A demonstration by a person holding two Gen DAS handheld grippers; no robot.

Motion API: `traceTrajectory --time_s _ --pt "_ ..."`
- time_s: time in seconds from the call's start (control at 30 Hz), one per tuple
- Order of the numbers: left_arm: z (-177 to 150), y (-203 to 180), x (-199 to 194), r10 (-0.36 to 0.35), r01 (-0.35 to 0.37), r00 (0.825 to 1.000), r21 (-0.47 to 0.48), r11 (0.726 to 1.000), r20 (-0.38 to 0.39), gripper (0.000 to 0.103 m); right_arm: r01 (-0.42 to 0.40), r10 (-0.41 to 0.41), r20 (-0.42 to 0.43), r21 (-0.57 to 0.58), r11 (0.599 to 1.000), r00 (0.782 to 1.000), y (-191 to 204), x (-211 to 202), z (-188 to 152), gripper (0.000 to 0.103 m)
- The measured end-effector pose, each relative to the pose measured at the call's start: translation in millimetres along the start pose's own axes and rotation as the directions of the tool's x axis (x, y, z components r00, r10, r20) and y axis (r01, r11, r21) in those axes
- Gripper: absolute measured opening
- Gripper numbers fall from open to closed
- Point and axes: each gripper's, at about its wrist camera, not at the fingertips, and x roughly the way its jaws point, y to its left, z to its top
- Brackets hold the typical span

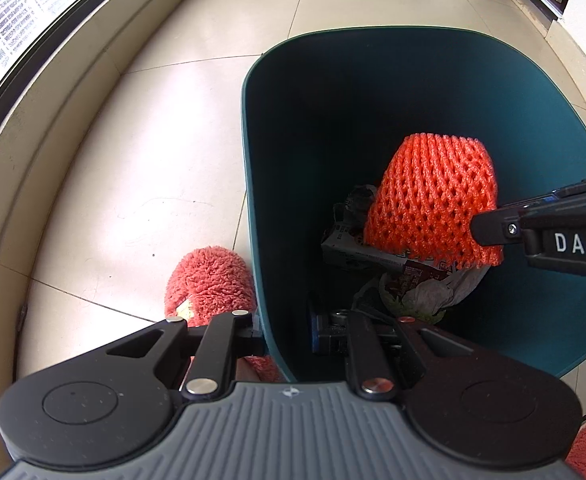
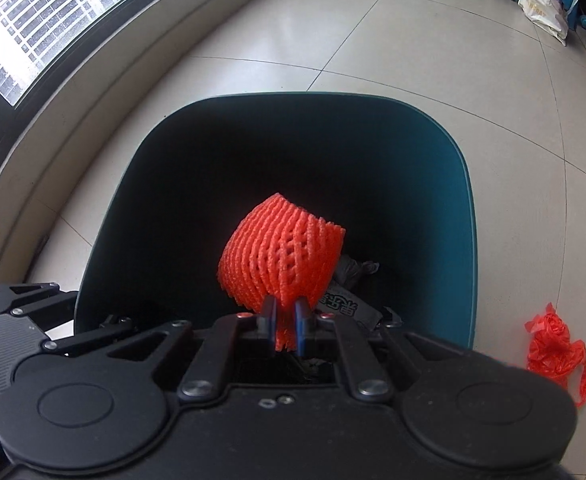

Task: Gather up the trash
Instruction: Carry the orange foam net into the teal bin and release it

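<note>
The right hand-held gripper [image 2: 284, 326] pinches the lower edge of an orange foam fruit net [image 2: 279, 258] between its blue pads [image 2: 270, 322], holding it over the open mouth of the dark teal trash bin [image 2: 463, 216] at the centre of the right wrist view. In the left wrist view the same net [image 1: 433, 196] hangs at centre right, above crumpled wrappers and paper [image 1: 377, 248] lying in the bin's bottom. The left hand-held gripper [image 1: 287, 336] straddles the bin's near wall [image 1: 253, 200], one finger outside and one inside, jaws set wide and holding nothing. A fuzzy pink slipper [image 1: 209, 284] stands on the tiled floor [image 1: 133, 160] just beside the bin at lower left. At the lower right of the right wrist view, a crumpled red plastic bag [image 2: 555, 350] lies on the floor near the bin. A white bag [image 2: 541, 8] sits at the upper right.
</note>
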Motion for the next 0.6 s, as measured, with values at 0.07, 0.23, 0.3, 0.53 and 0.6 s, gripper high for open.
traceTrajectory --time_s 0.07,0.23,0.3,0.53,0.6 --pt "0 0 0 -0.002 0.002 1.000 -0.001 1.000 0.000 0.016 0.017 -0.017 -0.025 -0.009 1.000 1.000 2 12 0 0.008" --pt "0 1 0 -0.004 0.004 1.000 -0.002 1.000 0.000 0.016 0.040 -0.041 -0.072 -0.014 0.999 0.997 5 33 4 0.014" --pt "0 1 0 -0.005 0.005 1.000 -0.003 1.000 0.001 0.016 0.031 -0.032 -0.093 -0.005 1.000 0.995 6 37 -2 0.019" --pt "0 1 0 -0.005 0.005 1.000 -0.003 1.000 0.002 0.016 0.001 -0.001 -0.086 -0.005 1.000 0.996 7 33 -7 0.034" --pt "0 1 0 -0.006 0.006 1.000 -0.003 1.000 0.002 0.016 -0.013 0.012 -0.072 -0.012 1.000 0.997 8 27 -9 0.040"
